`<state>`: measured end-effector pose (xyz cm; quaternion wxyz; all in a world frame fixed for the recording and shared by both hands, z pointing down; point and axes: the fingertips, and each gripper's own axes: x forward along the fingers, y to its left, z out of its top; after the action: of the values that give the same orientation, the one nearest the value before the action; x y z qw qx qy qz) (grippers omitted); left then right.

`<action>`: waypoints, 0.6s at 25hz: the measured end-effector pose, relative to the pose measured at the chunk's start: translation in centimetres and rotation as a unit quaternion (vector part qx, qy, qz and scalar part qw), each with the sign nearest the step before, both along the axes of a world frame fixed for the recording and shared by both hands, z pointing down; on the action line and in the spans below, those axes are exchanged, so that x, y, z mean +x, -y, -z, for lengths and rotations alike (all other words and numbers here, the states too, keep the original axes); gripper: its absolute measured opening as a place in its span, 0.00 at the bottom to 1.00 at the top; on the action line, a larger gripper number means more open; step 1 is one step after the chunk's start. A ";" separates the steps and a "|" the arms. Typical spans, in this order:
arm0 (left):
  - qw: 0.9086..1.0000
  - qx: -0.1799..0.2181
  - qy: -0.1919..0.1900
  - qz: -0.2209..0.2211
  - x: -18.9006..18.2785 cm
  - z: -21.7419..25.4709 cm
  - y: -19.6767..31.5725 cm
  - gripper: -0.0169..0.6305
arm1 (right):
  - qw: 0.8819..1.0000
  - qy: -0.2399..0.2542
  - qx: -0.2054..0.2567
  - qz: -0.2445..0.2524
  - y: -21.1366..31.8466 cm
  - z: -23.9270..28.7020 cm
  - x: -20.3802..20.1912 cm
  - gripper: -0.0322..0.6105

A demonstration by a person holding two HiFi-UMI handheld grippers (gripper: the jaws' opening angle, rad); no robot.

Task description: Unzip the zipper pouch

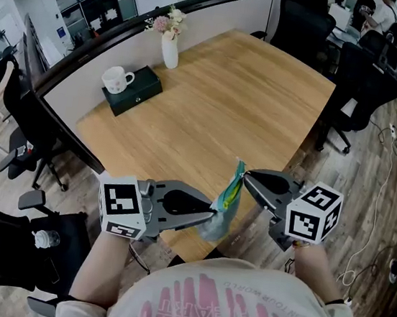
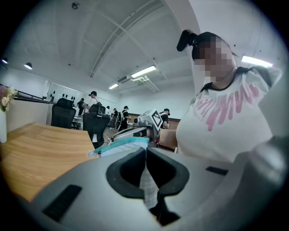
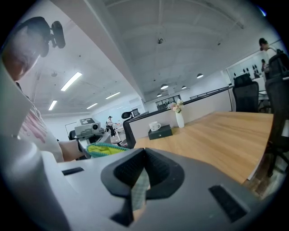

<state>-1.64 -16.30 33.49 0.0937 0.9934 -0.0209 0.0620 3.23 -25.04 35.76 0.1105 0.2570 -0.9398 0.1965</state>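
As the left tool (image 1: 213,211) pinched its edge, the pouch (image 1: 226,201) hung.
The right tool (image 1: 247,174) pinched maybe its tab.

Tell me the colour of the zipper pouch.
Zipper pouch: teal-green and yellow-green on top, pale bluish below; clearest in the head view.

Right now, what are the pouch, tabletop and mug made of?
pouch: soft fabric or flexible plastic, teal-green; it hangs limp and creased.
tabletop: wood or wood-look laminate, satin; visible grain.
mug: probably glazed ceramic; white, smooth.
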 end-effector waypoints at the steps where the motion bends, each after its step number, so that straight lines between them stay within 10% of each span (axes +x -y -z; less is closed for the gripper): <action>1: 1.000 -0.001 0.000 0.000 0.0 0.0 0.0 0.05 | 1.000 0.000 0.000 -0.001 0.0 0.0 0.1 0.05; 15: 1.000 0.001 0.003 -0.010 0.0 -0.1 -0.7 0.05 | 0.999 -0.018 -0.008 -0.047 0.8 -0.5 1.9 0.05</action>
<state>-1.65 -15.61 33.60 0.0922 0.9935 -0.0109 0.0656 5.13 -25.79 36.29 0.1201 0.3038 -0.9228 0.2041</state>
